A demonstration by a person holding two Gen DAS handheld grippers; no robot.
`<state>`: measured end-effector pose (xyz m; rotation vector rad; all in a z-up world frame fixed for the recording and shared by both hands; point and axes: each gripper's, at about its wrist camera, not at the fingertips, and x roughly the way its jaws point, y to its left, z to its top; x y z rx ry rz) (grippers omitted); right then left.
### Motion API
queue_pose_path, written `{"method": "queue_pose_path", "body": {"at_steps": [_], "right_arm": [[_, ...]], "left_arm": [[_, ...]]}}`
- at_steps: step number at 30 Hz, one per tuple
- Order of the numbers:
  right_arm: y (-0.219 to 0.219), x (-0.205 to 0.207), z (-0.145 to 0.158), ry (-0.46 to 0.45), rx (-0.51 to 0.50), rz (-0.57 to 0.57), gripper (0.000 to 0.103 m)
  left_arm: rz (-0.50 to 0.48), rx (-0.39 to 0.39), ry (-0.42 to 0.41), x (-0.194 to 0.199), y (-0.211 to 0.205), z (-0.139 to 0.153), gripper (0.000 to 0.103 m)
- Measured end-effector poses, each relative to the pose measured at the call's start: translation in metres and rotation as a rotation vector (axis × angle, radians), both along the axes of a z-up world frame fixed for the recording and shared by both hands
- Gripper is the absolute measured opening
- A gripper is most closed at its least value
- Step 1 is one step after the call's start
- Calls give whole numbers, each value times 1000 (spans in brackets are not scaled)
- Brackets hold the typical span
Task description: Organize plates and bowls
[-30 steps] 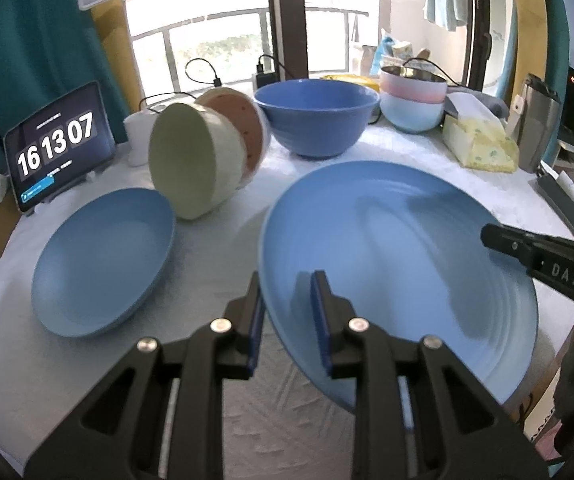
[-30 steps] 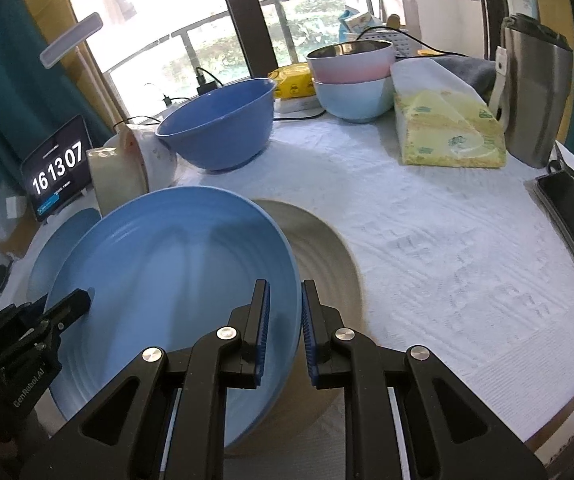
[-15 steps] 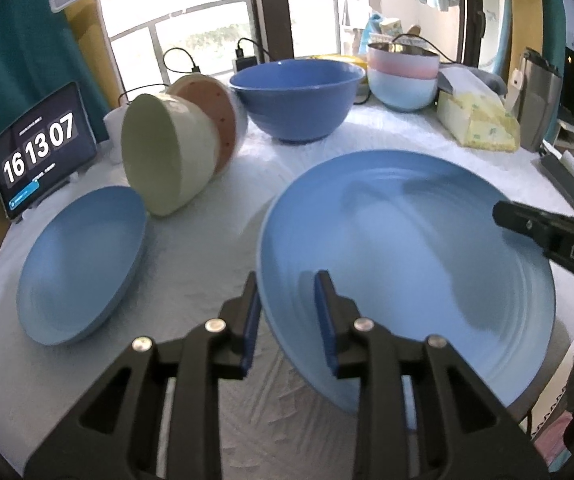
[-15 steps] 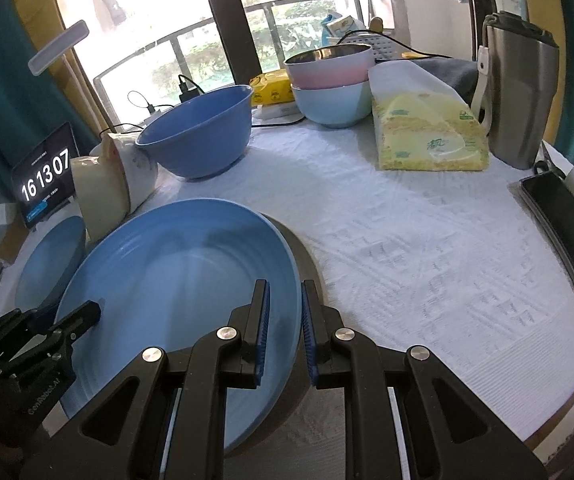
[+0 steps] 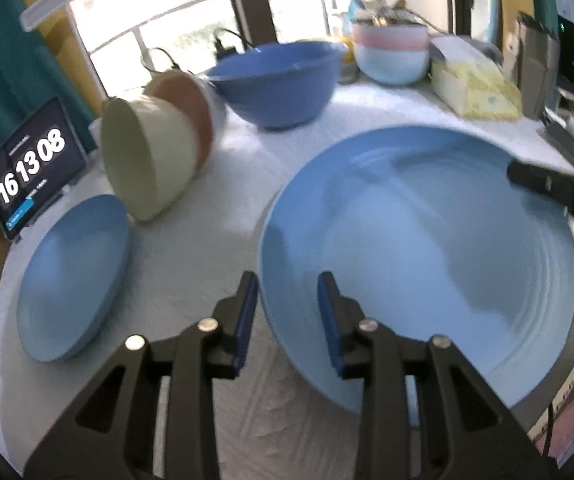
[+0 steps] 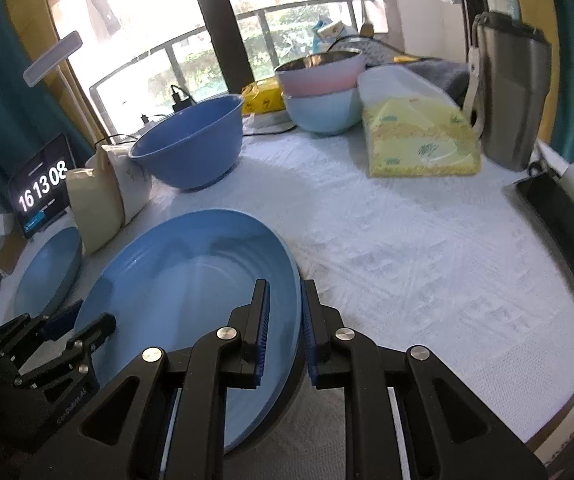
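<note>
Right gripper (image 6: 283, 320): jaws narrowly parted, pads pressed on the near rim of the large blue plate (image 6: 175, 296), one pad inside the rim, one outside

Left gripper (image 5: 287, 316): jaws have just been opening; the plate's opposite rim sits between the pads with visible gaps, not pinched

Large blue plate: empty, lying flat on the white tablecloth (image 6: 407, 248); a second earlier it was tilted up over a grey plate, of which only a dark edge now shows beneath

Small blue plate (image 5: 73, 276): left of the left fingers, empty

Cream bowl (image 5: 147, 160): beyond, tipped on its side, nested against an orange bowl (image 5: 191, 104)

Deep blue bowl (image 5: 279, 80): further out, upright; contents cannot be told

Pink bowl (image 6: 319, 72) stacked in a pale blue bowl (image 6: 323, 114): far side, beside a yellow tissue pack (image 6: 419, 144)

Clock tablet (image 5: 33, 168): far left; its last digit has advanced
</note>
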<state>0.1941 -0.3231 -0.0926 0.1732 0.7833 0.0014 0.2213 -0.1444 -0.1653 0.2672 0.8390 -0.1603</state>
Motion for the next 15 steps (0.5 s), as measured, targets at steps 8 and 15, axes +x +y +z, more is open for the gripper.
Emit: {"method": "queue_pose_path", "body": {"at_steps": [8, 15], "right_arm": [[-1, 3, -6, 25, -18, 0, 17], [6, 7, -19, 54, -69, 6, 17]], "left_arm": [[13, -27, 20, 1, 5, 0, 36], [24, -40, 20, -1, 9, 0, 37]]}}
